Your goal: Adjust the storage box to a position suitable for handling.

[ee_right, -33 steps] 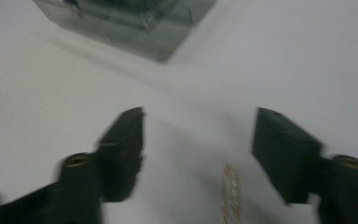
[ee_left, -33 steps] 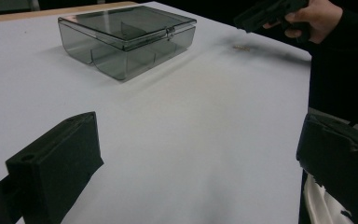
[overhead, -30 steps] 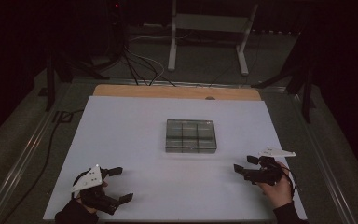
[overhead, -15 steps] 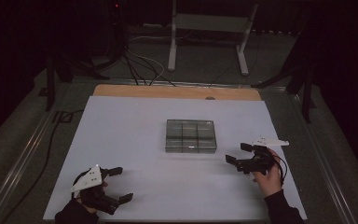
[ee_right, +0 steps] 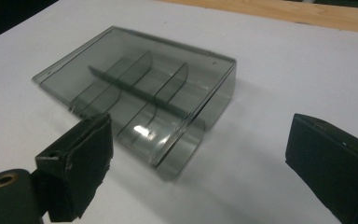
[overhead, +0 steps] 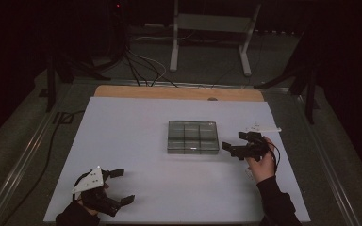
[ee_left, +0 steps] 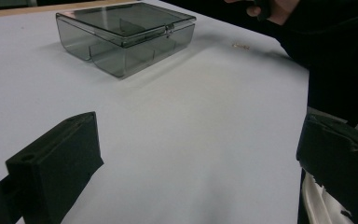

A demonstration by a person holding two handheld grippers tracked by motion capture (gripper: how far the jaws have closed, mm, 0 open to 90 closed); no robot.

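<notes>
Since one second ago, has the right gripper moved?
Yes. In the high view the right gripper has moved left and away from the person, toward the fixed clear box, and now sits open beside its right edge.

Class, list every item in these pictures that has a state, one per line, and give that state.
Compartment box: lid shut, lying flat on the white table, compartments look empty.
Left gripper: open, holding nothing, near the table's front edge.
Right gripper: open, holding nothing, beside the box's right end, not touching.

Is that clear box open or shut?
Shut. The box has its lid lying flat on top, latch side closed. Its compartments look empty.
</notes>
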